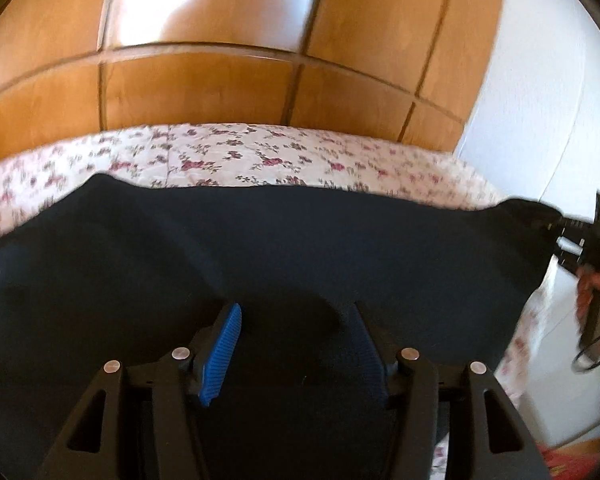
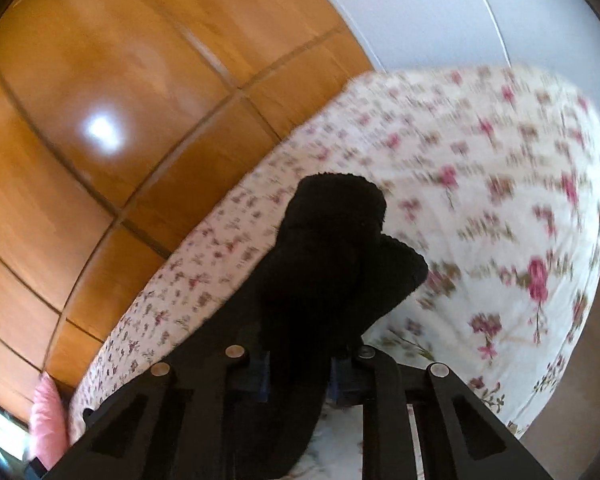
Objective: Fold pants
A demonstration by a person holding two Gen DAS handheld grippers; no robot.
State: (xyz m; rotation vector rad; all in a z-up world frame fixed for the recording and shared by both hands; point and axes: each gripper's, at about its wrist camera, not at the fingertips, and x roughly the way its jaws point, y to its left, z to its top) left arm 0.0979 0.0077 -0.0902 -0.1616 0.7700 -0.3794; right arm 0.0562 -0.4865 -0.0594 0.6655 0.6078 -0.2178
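The dark navy pants (image 1: 260,248) are stretched wide above the floral bed. My left gripper (image 1: 296,336) has its blue-padded fingers (image 1: 224,344) spread apart, with dark cloth lying between and over them; a grip is not clear. My right gripper (image 2: 300,376) is shut on a bunched end of the pants (image 2: 332,248), which sticks up past the fingertips. In the left wrist view the right gripper (image 1: 580,236) holds the far right corner of the pants.
A bed with a white floral cover (image 1: 228,156) (image 2: 480,200) lies below. A wooden wardrobe (image 1: 204,40) (image 2: 100,100) stands behind it. A white wall (image 1: 540,100) is at the right. A pink pillow (image 2: 46,420) lies at the bed's far end.
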